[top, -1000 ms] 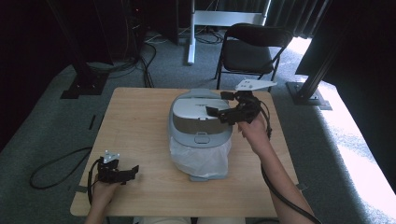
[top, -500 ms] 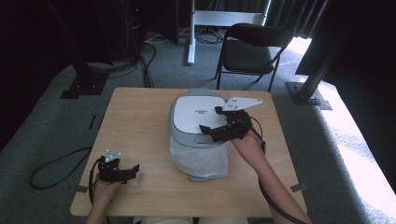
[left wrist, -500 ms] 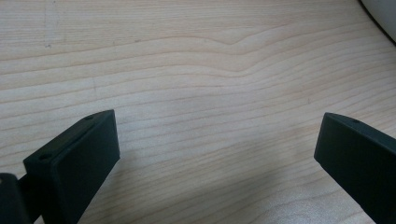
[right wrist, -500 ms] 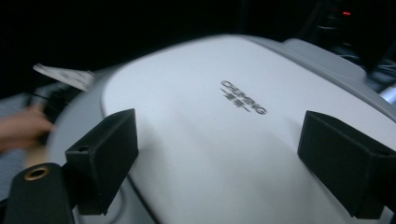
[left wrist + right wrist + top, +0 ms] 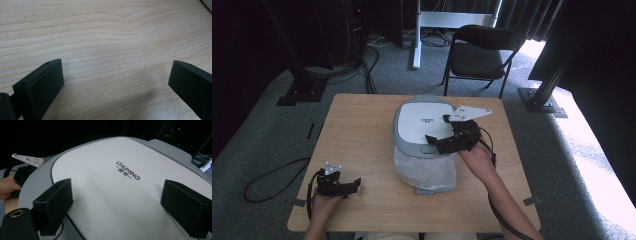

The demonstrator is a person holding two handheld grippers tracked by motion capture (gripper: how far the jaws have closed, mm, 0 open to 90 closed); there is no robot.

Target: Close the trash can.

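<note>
In the high view, a grey and white bin (image 5: 424, 127) is standing near the centre of the frame on a wooden table (image 5: 362, 130), with its white lid closed and a white bag (image 5: 427, 170) bulging out below its near edge. The right gripper (image 5: 434, 141) is hovering over the lower right part of the lid, just right of centre in the frame, with the person's right hand (image 5: 477, 157) holding it from the lower right. Its jaws are standing wide apart and are gripping nothing.

In the right gripper view, the lid (image 5: 117, 185) is spreading across the middle of the frame between the two black jaws, which are rising at the lower left and lower right. Whether the jaws are touching the lid, I cannot tell. Dark lettering is showing on the lid just right of centre. At the left edge of that frame, the left gripper (image 5: 23, 171) and a bit of a hand are showing farther off.

In the high view, the left gripper (image 5: 354, 185) is resting at the lower left of the frame, near the table's near edge, well apart from the bin. In the left gripper view, its jaws are standing wide apart over bare wood (image 5: 105, 45), holding nothing.

A black folding chair (image 5: 484, 50) is standing beyond the table at the upper right of the high view.
</note>
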